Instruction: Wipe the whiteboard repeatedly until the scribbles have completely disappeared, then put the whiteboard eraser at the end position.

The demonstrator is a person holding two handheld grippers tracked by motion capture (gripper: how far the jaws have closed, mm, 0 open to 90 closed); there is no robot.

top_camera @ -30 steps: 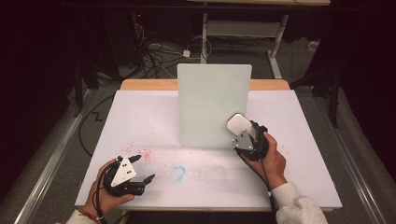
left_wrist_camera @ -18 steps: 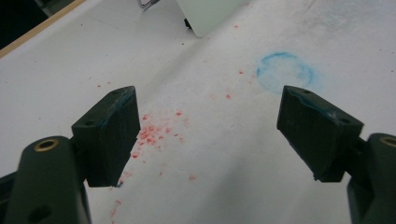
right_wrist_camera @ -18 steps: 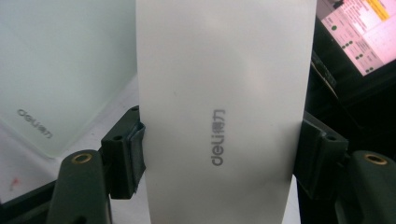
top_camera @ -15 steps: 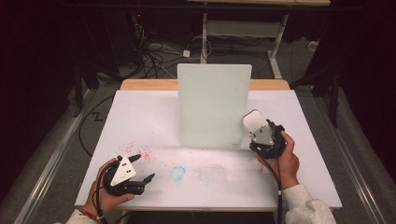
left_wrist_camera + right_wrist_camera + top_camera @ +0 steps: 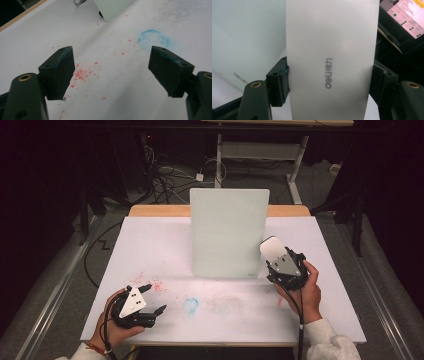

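Note:
A pale whiteboard (image 5: 229, 232) stands upright at the middle of the white-covered table (image 5: 150, 245). My right gripper (image 5: 276, 259) is by the board's lower right edge, shut on a white eraser (image 5: 271, 248) that sticks up from its jaws. In the right gripper view the eraser (image 5: 329, 50), printed with a grey "deli" logo, is pinched between both pads, with the whiteboard (image 5: 244, 37) to its left. My left gripper (image 5: 155, 297) rests open at the table's front left. Nothing is between its jaws (image 5: 111, 72).
A blue ring smudge (image 5: 190, 305) and red specks (image 5: 157, 286) mark the table cover in front of the board. Behind the table's wooden back edge (image 5: 160, 210), cables (image 5: 165, 172) lie on the floor beneath a white desk frame (image 5: 260, 150).
My right gripper has carried the eraser to the right and slightly up, from in front of the board's lower right part to just past its right edge. The left gripper has stayed put.

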